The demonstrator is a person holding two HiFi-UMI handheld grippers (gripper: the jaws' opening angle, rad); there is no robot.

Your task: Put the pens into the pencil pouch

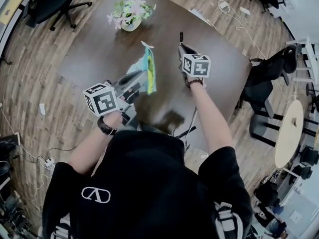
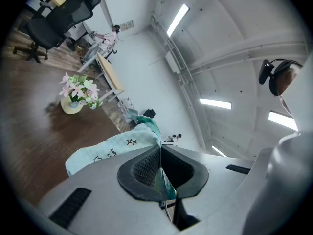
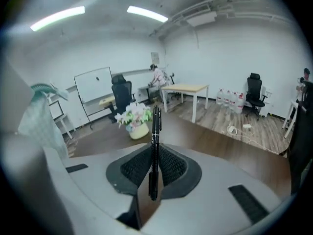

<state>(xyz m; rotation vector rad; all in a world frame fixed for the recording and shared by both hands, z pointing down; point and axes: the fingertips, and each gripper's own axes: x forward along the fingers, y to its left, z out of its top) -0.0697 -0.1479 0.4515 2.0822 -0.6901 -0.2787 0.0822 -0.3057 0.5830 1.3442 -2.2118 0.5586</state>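
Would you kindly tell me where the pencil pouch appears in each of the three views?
Head view: pencil pouch near centre.
Left gripper view: lower centre, clamped in the jaws.
Right gripper view: far left edge.
Shared landmark: flower vase, in all three.

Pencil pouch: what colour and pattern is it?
The pouch is pale mint with small black stars and doodles; the left gripper view shows it best.

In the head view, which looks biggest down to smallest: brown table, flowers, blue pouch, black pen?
1. Dark brown wooden table
2. White pot of pink flowers and light blue fabric pouch: about alike, the pouch nearer the camera
3. Thin black pen
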